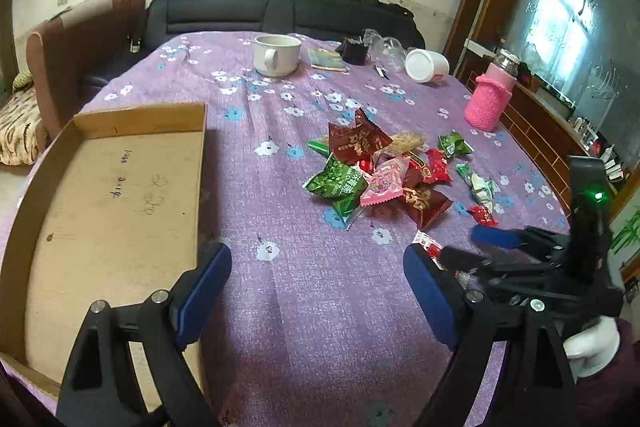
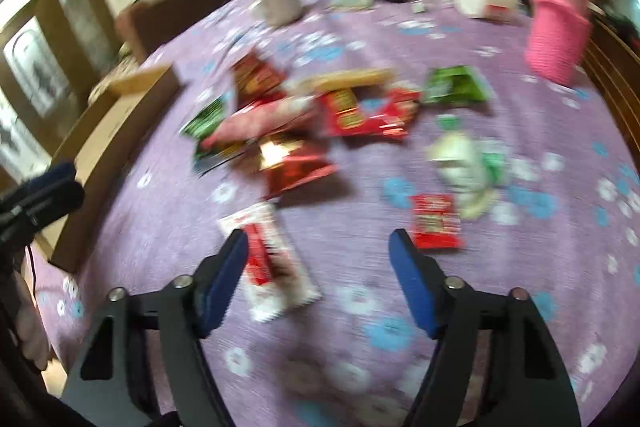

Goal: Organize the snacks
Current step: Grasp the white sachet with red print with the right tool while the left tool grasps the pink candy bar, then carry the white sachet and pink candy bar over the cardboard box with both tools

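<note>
- A heap of snack packets (image 1: 372,171), red, green and pink, lies near the middle of the table (image 1: 280,307), at about two o'clock from the cardboard tray (image 1: 112,195).
- A red-and-white packet (image 2: 272,263) lies beside one pad of the right claw (image 2: 318,279); its jaws stand apart, gripping nothing.
- The left claw (image 1: 318,291) is also spread, over bare cloth.
- A purple flowered cloth covers the table; a white mug (image 1: 276,55) and pink knitted bottle (image 1: 490,99) stand at the far edge.
- A dark sofa (image 1: 280,11) lines the cream wall behind.

snack packets (image 1: 376,171) lie heaped on the table right of the cardboard tray (image 1: 100,187), mug (image 1: 277,55) behind.
</note>
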Motion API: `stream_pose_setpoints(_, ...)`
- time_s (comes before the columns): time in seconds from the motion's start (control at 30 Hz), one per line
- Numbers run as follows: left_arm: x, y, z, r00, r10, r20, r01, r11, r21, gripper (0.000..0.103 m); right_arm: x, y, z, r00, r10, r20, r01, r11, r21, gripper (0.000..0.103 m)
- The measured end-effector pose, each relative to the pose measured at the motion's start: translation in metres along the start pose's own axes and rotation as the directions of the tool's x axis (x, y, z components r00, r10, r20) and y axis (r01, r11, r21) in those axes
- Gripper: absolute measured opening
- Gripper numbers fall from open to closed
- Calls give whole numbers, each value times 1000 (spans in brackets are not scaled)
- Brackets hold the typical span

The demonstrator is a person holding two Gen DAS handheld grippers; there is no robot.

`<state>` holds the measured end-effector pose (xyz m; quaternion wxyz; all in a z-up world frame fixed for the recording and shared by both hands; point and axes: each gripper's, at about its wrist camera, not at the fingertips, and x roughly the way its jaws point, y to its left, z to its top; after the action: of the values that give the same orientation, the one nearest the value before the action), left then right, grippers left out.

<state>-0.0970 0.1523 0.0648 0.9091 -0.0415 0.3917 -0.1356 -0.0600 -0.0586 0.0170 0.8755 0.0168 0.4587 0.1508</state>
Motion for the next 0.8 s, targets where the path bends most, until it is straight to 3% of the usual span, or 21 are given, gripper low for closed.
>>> stream_pose_setpoints(0.23, 24, -2, 12, 994, -71, -84, 70, 997, -14, 87, 12, 17, -1, 1000, -18, -8, 18, 999, -51, 62)
stream_pose_setpoints(0.33, 32, -16, 19, 994, -62, -89, 66, 997, 48, 88, 12, 15, 0, 999, -46, 2, 46, 996, -70, 47)
stream_pose_setpoints(0.37, 35, -20, 21, 994, -56, -89, 62, 996, 65, 88, 11, 14, 0, 998, -63, 6, 63, 995, -76, 35)
stream_pose_setpoints(0.4, 39, -26, 24, 994, -56, -92, 64, 994, 93, 88, 10, 9, -1, 997, -79, 6, 79, 994, -73, 33)
stream_pose_setpoints(0.53, 53, -42, 34, 992, -68, -107, 86, 981, 175, 88, 3, -21, -4, 991, -129, 34, 128, 992, 17, 33)
stream_pose_setpoints(0.67, 70, -64, 45, 993, -54, -108, 84, 952, 294, 87, -2, -54, -5, 997, -37, 73, 26, 988, 150, 33)
stream_pose_setpoints(0.73, 80, -71, 50, 990, -60, -124, 100, 933, 347, 70, -2, -56, -5, 997, -25, 79, 11, 987, 162, 33)
stream_pose_setpoints(0.8, 96, -73, 52, 984, -50, -172, 113, 917, 382, 40, -2, -55, -4, 996, -31, 80, 18, 988, 153, 34)
